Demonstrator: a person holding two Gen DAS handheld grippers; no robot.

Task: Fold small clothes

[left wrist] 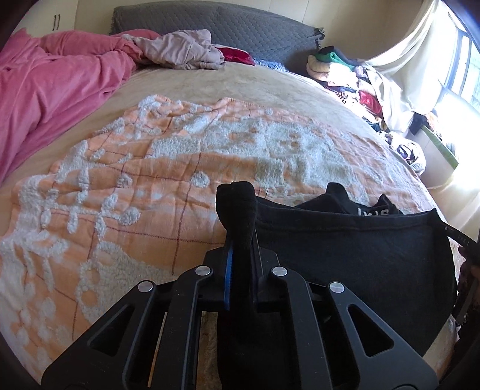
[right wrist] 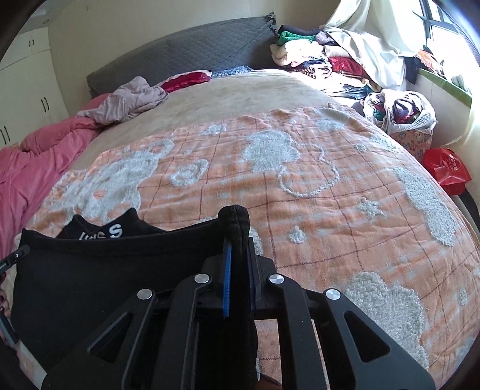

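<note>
A small black garment (left wrist: pixel 354 255) with white lettering hangs stretched between my two grippers, just above an orange and white tufted blanket (left wrist: pixel 150 186) on the bed. My left gripper (left wrist: pixel 240 237) is shut on the garment's left corner, and bunched cloth sticks up past the fingertips. My right gripper (right wrist: pixel 237 255) is shut on the other corner of the garment (right wrist: pixel 99 276). The blanket (right wrist: pixel 300 192) shows beyond it. Each view catches the tip of the other gripper at its edge.
A pink duvet (left wrist: pixel 45 90) lies along the left side of the bed. A crumpled mauve garment (left wrist: pixel 180 51) lies near the grey headboard (left wrist: pixel 240 27). A pile of clothes (right wrist: pixel 330 66) and a full bag (right wrist: pixel 402 114) sit at the right, with a red bag (right wrist: pixel 447 171).
</note>
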